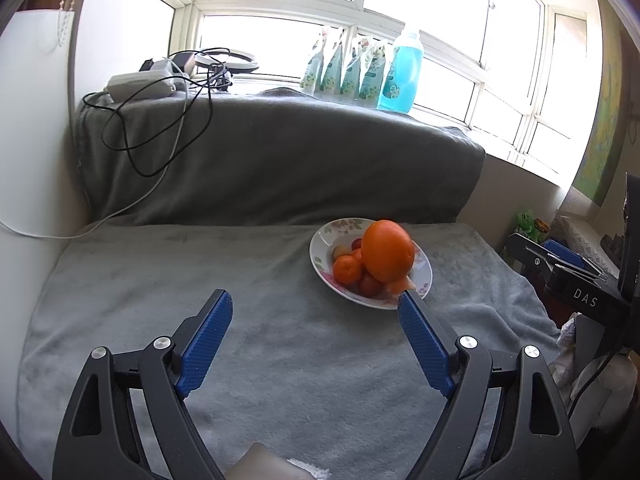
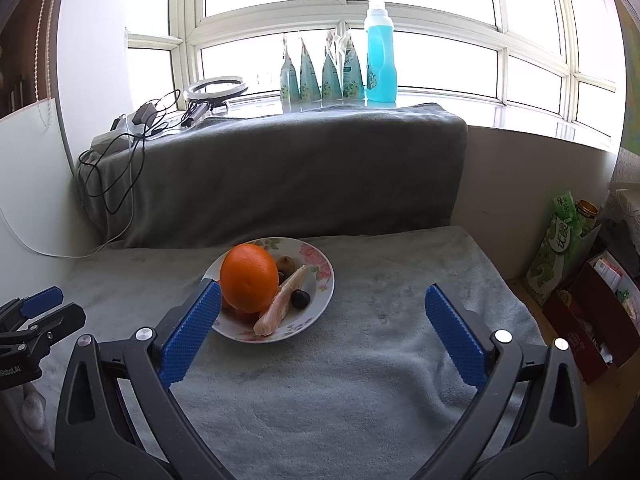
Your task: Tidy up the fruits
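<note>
Left tongs (image 1: 315, 307): spread wide, empty.
Right tongs (image 2: 323, 300): spread wide, empty.
Orange (image 2: 249, 277): perched atop heap; nudge likely topples it.
Plate (image 2: 326, 276): may slide on soft blanket (image 2: 360, 380).

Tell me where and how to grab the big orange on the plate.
Grip the big orange across its widest middle, coming down from above. It sits on top of the smaller fruit in the floral plate, so its upper half is exposed while its base is crowded. Its round skin may slip if pinched off-centre.
</note>
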A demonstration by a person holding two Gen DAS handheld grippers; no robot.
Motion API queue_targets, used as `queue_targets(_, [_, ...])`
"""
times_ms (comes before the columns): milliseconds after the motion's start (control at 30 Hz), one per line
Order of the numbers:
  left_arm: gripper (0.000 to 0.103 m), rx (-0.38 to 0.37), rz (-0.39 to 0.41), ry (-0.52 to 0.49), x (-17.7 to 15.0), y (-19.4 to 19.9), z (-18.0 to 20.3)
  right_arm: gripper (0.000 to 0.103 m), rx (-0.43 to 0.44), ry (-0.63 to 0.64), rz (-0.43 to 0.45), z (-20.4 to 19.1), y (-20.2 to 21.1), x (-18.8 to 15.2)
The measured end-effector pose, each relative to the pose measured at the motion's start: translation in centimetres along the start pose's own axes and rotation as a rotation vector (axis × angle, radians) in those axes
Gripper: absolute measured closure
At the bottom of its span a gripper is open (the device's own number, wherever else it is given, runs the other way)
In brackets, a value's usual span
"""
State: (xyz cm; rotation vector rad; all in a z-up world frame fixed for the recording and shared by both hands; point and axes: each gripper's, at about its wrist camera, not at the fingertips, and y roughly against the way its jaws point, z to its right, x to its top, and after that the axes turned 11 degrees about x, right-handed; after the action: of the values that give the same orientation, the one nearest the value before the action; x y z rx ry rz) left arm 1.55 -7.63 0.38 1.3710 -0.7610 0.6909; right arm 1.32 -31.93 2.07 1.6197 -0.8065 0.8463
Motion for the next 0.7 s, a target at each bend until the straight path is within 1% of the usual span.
queue_targets(333, [0.018, -0.001, 0.004, -0.004, 0.09, 0.1, 0.19, 0.0, 0.004, 0.002, -0.001, -0.33, 0.12, 0.12])
queue_targets(533, [0.018, 0.011, 0.005, 0.002, 0.06, 0.07, 0.15, 0.0, 0.002, 0.002, -0.002, -0.39, 0.11, 0.07])
queue_targets(700, [0.018, 0.011, 0.027, -0.004, -0.05, 0.27, 0.11, 0.0, 0.006, 0.003, -0.004, -0.52, 0.04, 0.07])
